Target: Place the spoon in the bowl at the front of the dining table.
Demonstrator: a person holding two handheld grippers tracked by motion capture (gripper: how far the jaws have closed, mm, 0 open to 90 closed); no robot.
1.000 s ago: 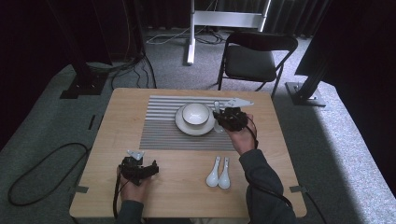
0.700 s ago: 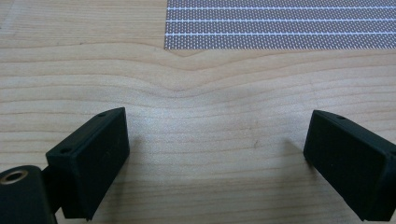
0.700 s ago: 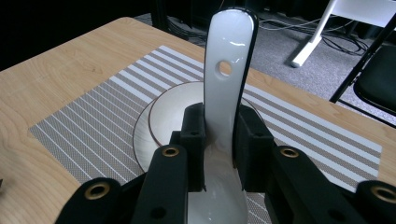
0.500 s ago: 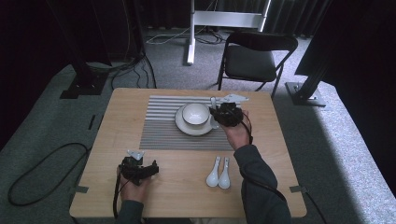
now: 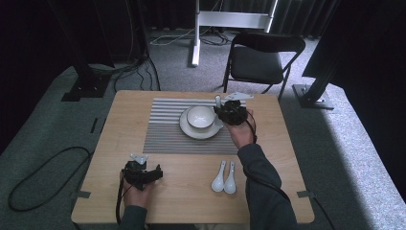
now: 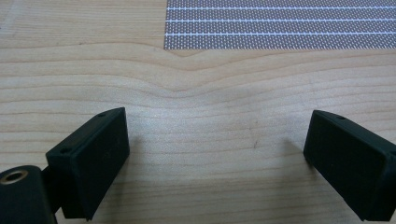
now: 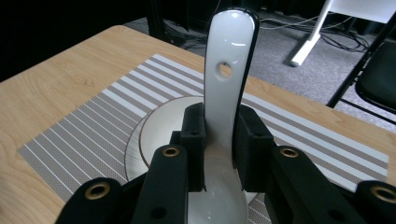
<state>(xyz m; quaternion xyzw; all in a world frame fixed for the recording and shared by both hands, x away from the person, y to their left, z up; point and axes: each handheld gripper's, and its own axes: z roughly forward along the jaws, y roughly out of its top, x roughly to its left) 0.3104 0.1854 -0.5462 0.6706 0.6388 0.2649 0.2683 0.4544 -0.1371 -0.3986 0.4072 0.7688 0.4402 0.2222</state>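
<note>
A white ceramic spoon (image 7: 225, 84) is clamped by its handle in my right gripper (image 7: 219, 149), handle end up, a hole near its tip. That gripper (image 5: 231, 113) hovers at the right rim of a white bowl (image 5: 200, 116) on a white plate (image 5: 190, 130), set on a grey striped placemat (image 5: 163, 129). Two more white spoons (image 5: 224, 177) lie side by side on the wooden table (image 5: 268, 153) near the front. My left gripper (image 5: 141, 173) rests low at the front left; its jaws stand wide apart over bare wood (image 6: 215, 135).
A black folding chair (image 5: 263, 57) stands behind the table's far right edge. A white stand base (image 5: 230, 19) and cables (image 5: 139, 67) lie on the carpet beyond. A black cable (image 5: 43, 177) loops on the floor at left.
My right gripper has carried the spoon a little left and away, closer to the bowl's rim. The left gripper has stayed put.
</note>
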